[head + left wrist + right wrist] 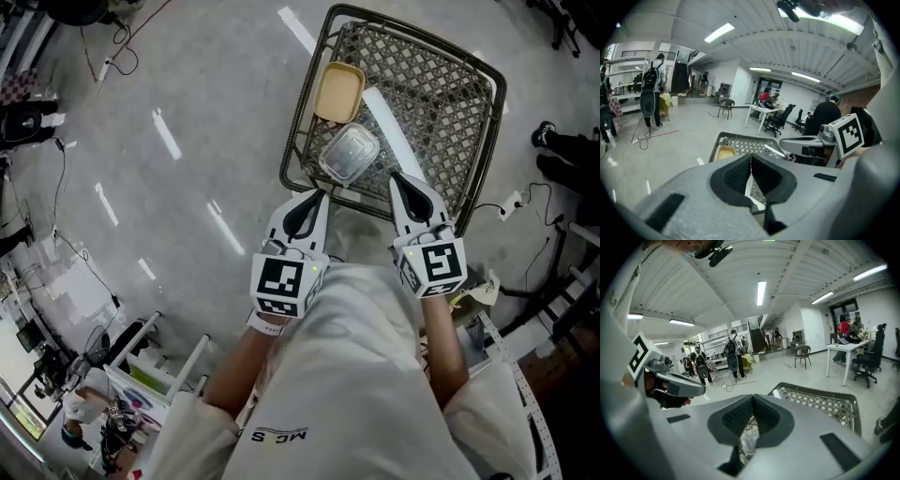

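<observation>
Clear plastic lidded container [349, 153], squarish with rounded corners, lies flat on the mesh floor of a dark metal wire basket [441, 89]. It sits just ahead of your fingers, in the gap between your two grippers.

Your left gripper [317, 199] points at the basket's near rim, with the container just beyond and to the right of its fingertips. In the left gripper view the black ribbed pads [736, 176] are clenched together with nothing between them. Your right gripper [401, 185] reaches a little over the near rim, with the container just to the left of its fingertips. In the right gripper view its pads [736, 417] are also pressed together and grasp nothing. A glimpse of the container [749, 439] shows under them.

Beyond the clear container, farther from both sets of fingers, a pale yellow rectangular plastic tray [339, 92] rests against the basket's far left side. A flat white strip [384, 117] lies slantwise on the mesh, running from the far side toward your right fingertips. Whether either gripper touches the rim cannot be told.

Judging from how things lie, nothing is in hand: the container, tray and strip all rest inside the basket, and both grippers are poised at its near edge with no hold taken.
</observation>
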A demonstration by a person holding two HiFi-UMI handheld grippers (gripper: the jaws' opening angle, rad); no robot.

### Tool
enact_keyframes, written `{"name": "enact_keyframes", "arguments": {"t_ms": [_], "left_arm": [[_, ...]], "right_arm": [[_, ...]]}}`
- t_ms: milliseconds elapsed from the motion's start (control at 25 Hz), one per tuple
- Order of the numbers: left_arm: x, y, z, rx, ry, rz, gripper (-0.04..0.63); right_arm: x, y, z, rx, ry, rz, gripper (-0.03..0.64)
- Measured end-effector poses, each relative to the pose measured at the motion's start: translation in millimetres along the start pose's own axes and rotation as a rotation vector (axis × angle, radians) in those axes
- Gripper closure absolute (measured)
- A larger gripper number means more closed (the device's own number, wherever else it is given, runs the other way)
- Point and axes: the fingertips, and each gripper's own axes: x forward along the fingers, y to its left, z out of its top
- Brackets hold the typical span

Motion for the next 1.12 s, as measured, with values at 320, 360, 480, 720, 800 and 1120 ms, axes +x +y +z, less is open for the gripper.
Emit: {"name": "enact_keyframes", "arguments": {"t_ms": [320,360,480,720,800,1120], "left_arm": [[40,26,-49,-0.093,0.069,0.054,0.571],[49,31,-57,-0.106,0.076,0.062,0.569],[67,44,-77,-0.141,0.094,0.079,0.569],[104,67,-107,-0.186,0.124,0.116,0.569],[109,71,-108,-0.185,0.126,0.132,0.569],[138,78,-137,-0.194,0.183,0.169,0.569]], "right_arm": [[24,-1,-38,0.018,0.022,0.05,0.6],[30,-3,-45,0.02,0.029,0.054,0.6],[45,-5,-60,0.007,0.039,0.061,0.6],[74,-18,-80,-0.019,0.053,0.069,0.6],[75,-19,-75,-0.024,0.052,0.072,0.6],[63,-17,-75,-0.034,0.055,0.091,0.6]]}}
